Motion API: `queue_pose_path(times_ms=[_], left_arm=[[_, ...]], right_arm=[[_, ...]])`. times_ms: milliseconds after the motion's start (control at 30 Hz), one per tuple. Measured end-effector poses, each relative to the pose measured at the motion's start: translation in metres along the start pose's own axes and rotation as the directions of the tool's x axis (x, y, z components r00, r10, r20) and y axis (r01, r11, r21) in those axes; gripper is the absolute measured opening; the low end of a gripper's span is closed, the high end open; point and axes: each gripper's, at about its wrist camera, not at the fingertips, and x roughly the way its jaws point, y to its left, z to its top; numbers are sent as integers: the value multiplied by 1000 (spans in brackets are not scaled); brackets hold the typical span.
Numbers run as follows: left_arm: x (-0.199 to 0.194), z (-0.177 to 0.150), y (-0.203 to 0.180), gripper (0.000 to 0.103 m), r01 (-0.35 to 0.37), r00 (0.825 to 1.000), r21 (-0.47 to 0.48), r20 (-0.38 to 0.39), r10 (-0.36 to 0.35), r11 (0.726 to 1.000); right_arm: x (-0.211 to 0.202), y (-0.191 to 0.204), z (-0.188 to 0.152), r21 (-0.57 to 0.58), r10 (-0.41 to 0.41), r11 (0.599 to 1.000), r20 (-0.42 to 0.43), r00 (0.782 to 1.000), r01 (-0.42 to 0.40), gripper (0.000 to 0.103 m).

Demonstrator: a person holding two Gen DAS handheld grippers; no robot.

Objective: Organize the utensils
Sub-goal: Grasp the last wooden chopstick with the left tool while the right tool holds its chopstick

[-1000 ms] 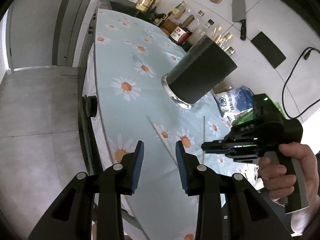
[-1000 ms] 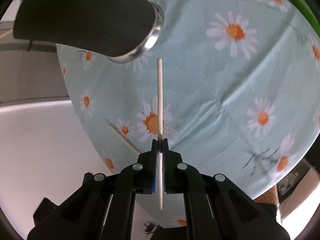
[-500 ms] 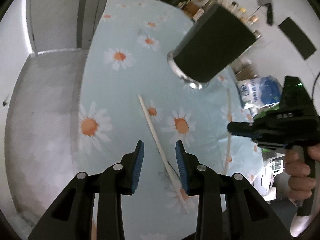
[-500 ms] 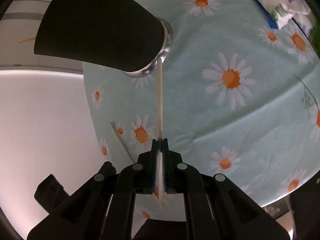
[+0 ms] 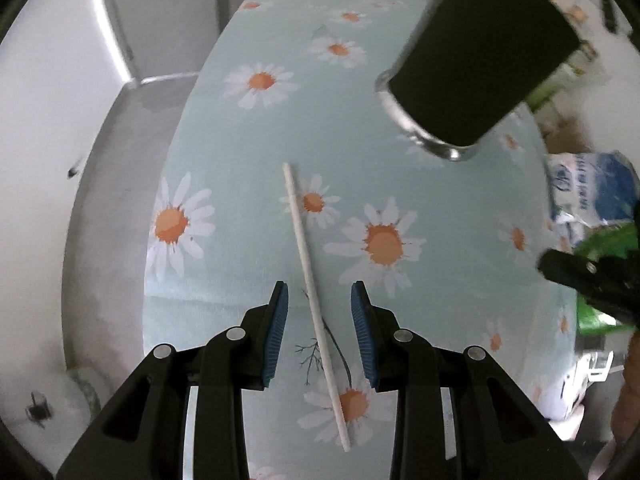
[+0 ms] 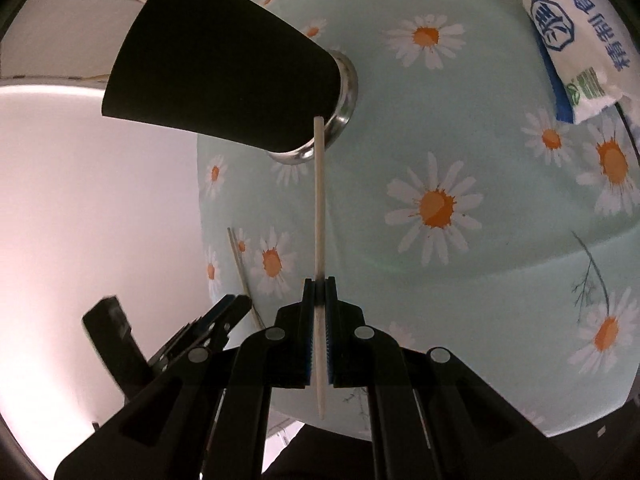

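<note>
Daisy-print surface [image 5: 248, 128], white floor beyond. My left tongs [image 5: 319, 300], half open, now straddle a chopstick [image 5: 308, 272]; my right tongs [image 6: 319, 284] clamp another chopstick [image 6: 319, 200].

The left gripper [image 5: 319, 300] points steeply down, its blue-padded jaws parted with nothing pressed between them. The right gripper [image 6: 319, 284] tilts downward, jaws clamped tight, pads nearly meeting. A hand [image 5: 629, 392] shows at the right edge.
</note>
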Motion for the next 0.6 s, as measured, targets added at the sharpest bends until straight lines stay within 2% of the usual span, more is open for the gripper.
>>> queue_pose_path(times_ms=[133, 200, 267, 467, 600], left_arm=[[6, 0, -5, 31, -53, 998, -25, -16, 53, 998], [7, 1, -8, 28, -70, 997, -22, -23, 70, 997], [8, 1, -11, 14, -76, 997, -30, -34, 75, 997], [12, 1, -27, 5, -134, 990, -12, -51, 133, 991], [12, 2, -29, 4, -135, 990, -35, -53, 133, 990]], right_arm=[[4, -7, 3, -23, 19, 1000, -32, 999, -19, 6], [3, -10, 5, -30, 27, 999, -43, 999, -28, 6], [1, -12, 7, -37, 34, 999, -49, 998, -36, 6], [-1, -8, 8, -84, 41, 995, -57, 998, -46, 6], [-3, -11, 6, -106, 33, 994, -57, 998, -39, 6]])
